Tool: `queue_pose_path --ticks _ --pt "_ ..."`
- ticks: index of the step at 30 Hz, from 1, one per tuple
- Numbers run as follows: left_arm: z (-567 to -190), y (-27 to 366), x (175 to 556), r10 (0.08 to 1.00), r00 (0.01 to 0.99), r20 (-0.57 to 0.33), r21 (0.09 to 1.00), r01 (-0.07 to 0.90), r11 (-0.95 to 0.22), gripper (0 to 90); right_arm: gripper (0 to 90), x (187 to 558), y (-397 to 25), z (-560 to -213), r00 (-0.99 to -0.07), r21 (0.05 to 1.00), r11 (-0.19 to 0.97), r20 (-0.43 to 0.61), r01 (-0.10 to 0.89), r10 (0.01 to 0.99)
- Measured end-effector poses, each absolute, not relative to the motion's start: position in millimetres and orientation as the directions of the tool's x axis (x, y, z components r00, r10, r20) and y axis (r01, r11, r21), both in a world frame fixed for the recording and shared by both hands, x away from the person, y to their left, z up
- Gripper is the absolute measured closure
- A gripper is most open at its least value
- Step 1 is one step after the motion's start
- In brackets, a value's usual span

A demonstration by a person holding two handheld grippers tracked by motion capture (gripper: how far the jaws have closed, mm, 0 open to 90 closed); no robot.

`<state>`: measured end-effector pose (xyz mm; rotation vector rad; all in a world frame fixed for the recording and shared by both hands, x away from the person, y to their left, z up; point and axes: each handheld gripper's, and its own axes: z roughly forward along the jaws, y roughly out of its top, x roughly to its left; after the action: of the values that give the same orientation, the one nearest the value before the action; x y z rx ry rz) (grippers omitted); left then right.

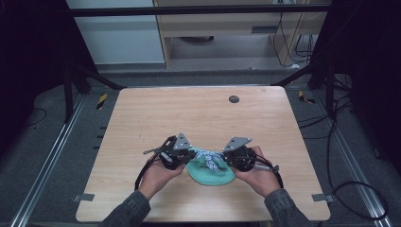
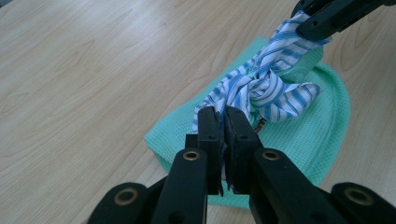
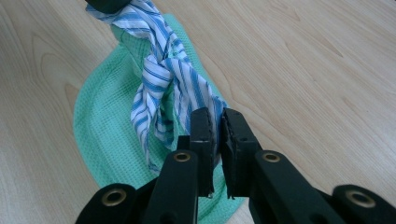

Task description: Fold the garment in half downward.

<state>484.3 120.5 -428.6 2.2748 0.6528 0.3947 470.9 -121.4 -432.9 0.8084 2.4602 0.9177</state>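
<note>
Between claws, striped cloth (image 1: 209,159) stretched left-right, knotted midway.

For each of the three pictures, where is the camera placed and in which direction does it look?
High view: above the person's side, looking forward and down on the table; both hands, the left gripper and the right gripper show.
Left gripper view: rides the left gripper, looking along its jaws at the striped cloth; the other gripper shows at top right.
Right gripper view: rides the right gripper, looking along its jaws at the same cloth.
Shared: the striped cloth and the green cloth under it.
</note>
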Motion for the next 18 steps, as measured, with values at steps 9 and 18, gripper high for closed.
queue_pose_path --ticks 9,18 --pt "-435 123 479 0.555 0.829 0.07 0.718 0.344 -0.605 86.1 83.2 466 -122 -438 -0.762 0.689 0.616 -0.142 0.383 0.632" --pt "-442 126 475 0.561 0.826 0.053 0.724 0.355 -0.591 85.6 82.9 461 -120 -440 -0.768 0.69 0.615 -0.133 0.382 0.626"
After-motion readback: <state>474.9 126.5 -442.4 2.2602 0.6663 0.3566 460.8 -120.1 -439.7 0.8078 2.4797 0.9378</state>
